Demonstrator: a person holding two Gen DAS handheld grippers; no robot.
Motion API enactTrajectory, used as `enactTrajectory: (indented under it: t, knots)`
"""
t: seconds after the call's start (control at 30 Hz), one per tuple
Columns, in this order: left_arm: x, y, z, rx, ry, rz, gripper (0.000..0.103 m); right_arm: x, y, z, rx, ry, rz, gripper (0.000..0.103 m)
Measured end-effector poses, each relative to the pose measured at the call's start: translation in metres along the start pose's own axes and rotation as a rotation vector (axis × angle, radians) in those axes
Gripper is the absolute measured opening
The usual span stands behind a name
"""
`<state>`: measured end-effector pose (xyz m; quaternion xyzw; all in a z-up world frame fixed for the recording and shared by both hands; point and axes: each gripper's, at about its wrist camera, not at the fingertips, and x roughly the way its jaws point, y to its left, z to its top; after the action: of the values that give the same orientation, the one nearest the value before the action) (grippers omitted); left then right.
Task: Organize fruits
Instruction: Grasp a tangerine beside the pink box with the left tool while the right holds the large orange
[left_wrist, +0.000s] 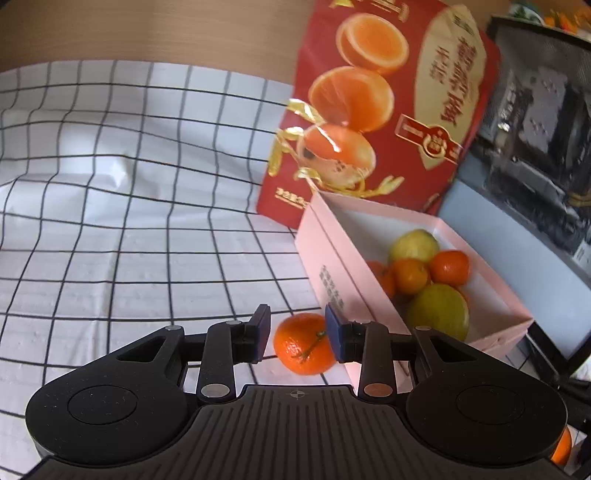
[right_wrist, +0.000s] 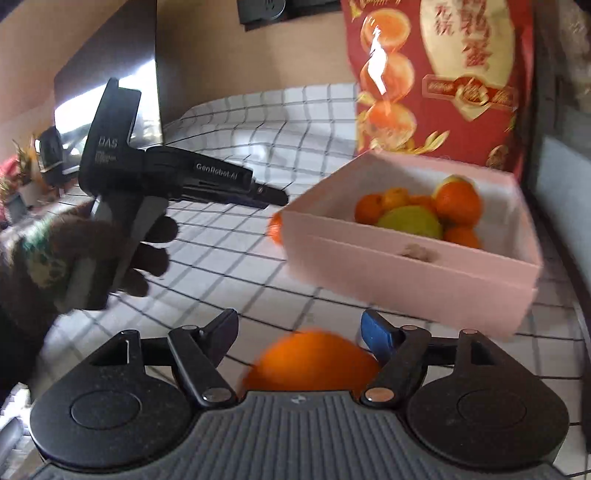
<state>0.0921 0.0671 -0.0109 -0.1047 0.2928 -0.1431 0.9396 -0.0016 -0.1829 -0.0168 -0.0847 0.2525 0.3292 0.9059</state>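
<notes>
Pink box sits on the checked cloth, already holding several oranges and two yellow-green fruits; thin card walls, so don't knock it. Large orange lies low between your right gripper fingers, jaws apart, pads look clear of it though blur hides the contact; round, firm, some heft, waxy; take it across the widest middle. Small mandarin lies on the cloth just beside the box; your left gripper straddles it, jaws apart, one pad at its skin; light, soft-skinned; squeeze gently.
</notes>
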Motion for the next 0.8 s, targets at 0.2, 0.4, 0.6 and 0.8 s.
enactTrajectory:
  t: [0.2,0.4,0.6,0.8]
  knots:
    - [0.003,-0.011,0.001,0.084,0.048,-0.025,0.037,-0.007,-0.001,-0.005,0.009,-0.034,0.030,0.076]
    - [-0.010,-0.003,-0.001,0.067,0.057,0.059,0.055,-0.007,-0.003,-0.004,0.012,-0.062,0.031,0.079]
    - [-0.040,0.022,-0.006,-0.037,-0.020,0.022,0.050,-0.010,-0.007,-0.004,0.042,-0.080,0.032,0.084]
    - [-0.018,0.014,0.001,-0.048,-0.026,-0.069,0.050,-0.004,-0.008,-0.003,0.058,-0.044,0.032,0.084]
